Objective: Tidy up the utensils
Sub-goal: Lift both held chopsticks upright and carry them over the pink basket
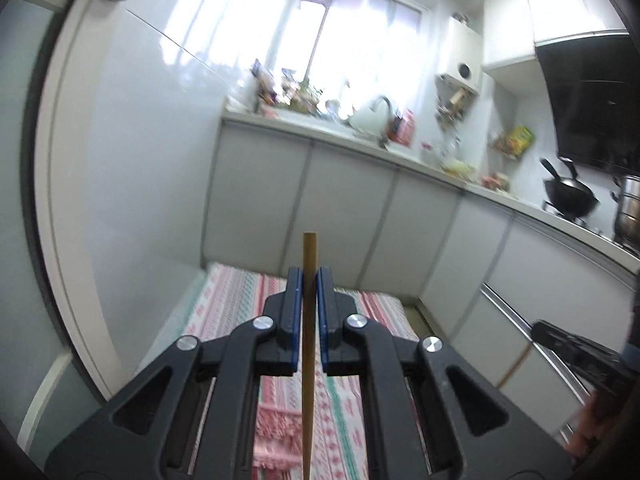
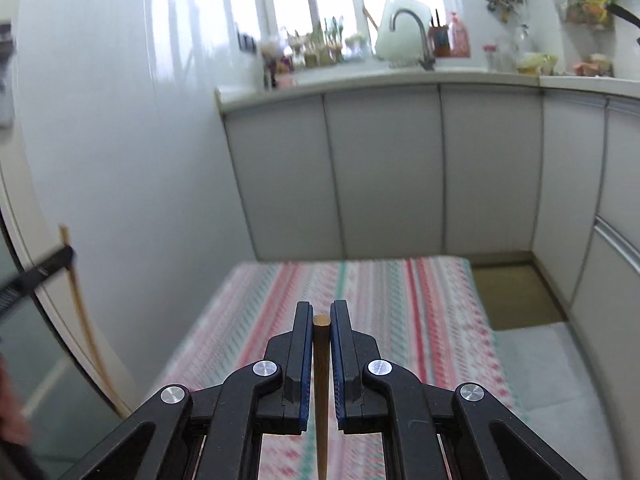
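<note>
In the left wrist view, my left gripper [image 1: 309, 280] is pinched tight on a chopstick [image 1: 309, 340] at lower centre, its long axis running straight up the frame, blunt end past my fingertips, over the striped cloth [image 1: 232, 300]. In the right wrist view, my right gripper [image 2: 321, 316] clamps a second chopstick [image 2: 321, 380] likewise, butt end forward. I judge I should keep both level, ends matched, before pairing them.

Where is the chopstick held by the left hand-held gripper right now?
In the left wrist view, the chopstick stands clamped between the left hand-held gripper pads, its blunt end poking above them, over the striped tablecloth.
</note>
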Demonstrator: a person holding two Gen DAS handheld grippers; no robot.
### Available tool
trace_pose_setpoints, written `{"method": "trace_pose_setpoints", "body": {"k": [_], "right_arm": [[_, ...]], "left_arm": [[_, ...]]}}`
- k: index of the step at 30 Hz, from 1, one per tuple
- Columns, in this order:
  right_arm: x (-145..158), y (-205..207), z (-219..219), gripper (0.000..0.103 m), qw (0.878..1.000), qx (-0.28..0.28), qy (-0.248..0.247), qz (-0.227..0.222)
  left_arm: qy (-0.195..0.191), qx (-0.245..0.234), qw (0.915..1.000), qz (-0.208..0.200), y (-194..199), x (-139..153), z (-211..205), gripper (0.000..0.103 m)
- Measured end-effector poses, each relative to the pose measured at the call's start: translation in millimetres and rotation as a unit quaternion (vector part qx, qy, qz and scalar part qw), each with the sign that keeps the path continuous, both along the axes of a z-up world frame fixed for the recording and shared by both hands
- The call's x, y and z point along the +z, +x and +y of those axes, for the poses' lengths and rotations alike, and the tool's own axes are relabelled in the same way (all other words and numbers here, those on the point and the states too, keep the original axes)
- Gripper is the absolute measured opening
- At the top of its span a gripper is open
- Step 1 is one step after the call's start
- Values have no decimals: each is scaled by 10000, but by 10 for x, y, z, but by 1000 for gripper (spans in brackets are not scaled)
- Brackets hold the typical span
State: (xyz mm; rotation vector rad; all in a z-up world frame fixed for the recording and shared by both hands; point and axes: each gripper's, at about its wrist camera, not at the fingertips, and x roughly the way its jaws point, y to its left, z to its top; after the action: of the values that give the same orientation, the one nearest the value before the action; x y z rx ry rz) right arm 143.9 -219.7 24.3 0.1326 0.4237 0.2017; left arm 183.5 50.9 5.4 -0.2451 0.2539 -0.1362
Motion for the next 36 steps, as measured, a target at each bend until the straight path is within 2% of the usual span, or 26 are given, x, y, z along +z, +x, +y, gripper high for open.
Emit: {"method": "trace_pose_setpoints", "body": {"k": [5, 10, 15, 18, 24, 28, 33, 36], "right_arm": [[24, 98, 176, 7, 9991, 210, 328, -139], [-4, 184, 357, 7, 9950, 461, 736, -488], [-82, 363, 539, 7, 9917, 655, 974, -531], [-130, 413, 612, 8, 9873, 711, 1194, -769], [-173, 454, 558, 8, 9820, 608, 1538, -910], [-180, 508, 587, 8, 9830, 696, 1458, -878], [-348, 642, 747, 8, 9885, 820, 1164, -515], [-509, 746, 903, 8, 9926, 867, 821, -241]], "left_arm": [[31, 312, 9994, -164, 239, -157, 7, 8], [8, 477, 9986, -221, 395, -299, 53, 8], [118, 447, 9987, -229, 448, -422, 60, 8], [266, 406, 9987, -169, 474, -519, 27, 8], [508, 395, 9979, -6, 565, -651, 5, 8], [513, 364, 9979, 173, 607, -714, 55, 8], [578, 250, 9971, 435, 661, -784, 29, 8], [655, 145, 9958, 626, 671, -829, -5, 8]]}}
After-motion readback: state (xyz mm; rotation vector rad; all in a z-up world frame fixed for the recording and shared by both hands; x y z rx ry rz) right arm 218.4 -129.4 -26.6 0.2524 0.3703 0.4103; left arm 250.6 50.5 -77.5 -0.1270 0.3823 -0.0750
